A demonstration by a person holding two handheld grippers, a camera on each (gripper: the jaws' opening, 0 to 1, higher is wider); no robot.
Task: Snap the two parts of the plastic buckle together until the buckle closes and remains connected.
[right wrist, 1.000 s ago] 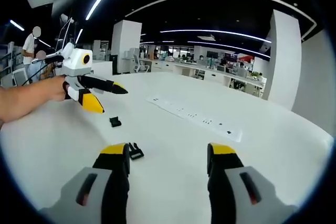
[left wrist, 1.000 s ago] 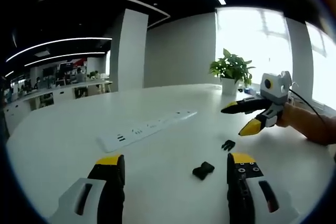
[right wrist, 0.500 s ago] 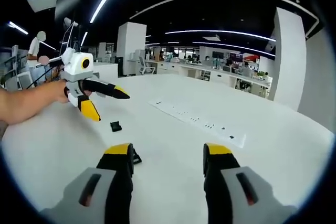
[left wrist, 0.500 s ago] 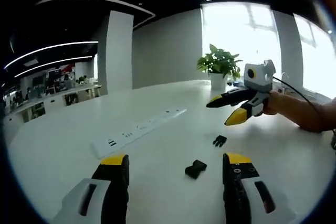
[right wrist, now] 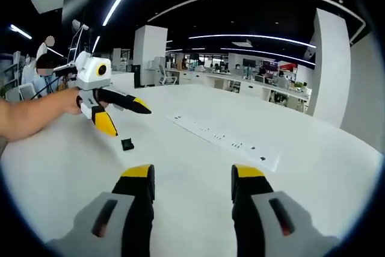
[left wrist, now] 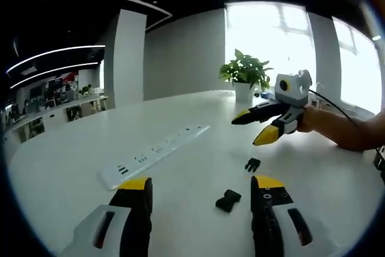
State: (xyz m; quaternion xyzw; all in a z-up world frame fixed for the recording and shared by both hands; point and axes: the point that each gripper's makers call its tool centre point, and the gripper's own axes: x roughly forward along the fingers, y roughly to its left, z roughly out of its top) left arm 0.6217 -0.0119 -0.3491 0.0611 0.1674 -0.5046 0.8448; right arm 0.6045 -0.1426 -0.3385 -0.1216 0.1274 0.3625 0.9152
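Observation:
Two black buckle pieces lie apart on the white table (left wrist: 186, 118). The socket piece (left wrist: 228, 200) rests just inside my left gripper's (left wrist: 201, 188) right finger. The pronged piece (left wrist: 252, 164) lies a little farther out, below my right gripper (left wrist: 245, 132), which hovers open above the table in a person's hand. In the right gripper view the socket piece (right wrist: 127, 144) lies under the open left gripper (right wrist: 131, 121). My right gripper (right wrist: 192, 176) is open with nothing between its fingers. The pronged piece is hidden there behind the right gripper's left finger.
A long white power strip (left wrist: 153, 154) lies across the table beyond the buckle pieces, also seen as the power strip (right wrist: 222, 139). A potted plant (left wrist: 243, 73) stands at the table's far edge by the window. Office desks and people sit far behind.
The right gripper has come lower and closer, so the pronged piece has slipped behind its left finger. The socket piece sits nearer my left gripper's right finger. Both grippers stay open.

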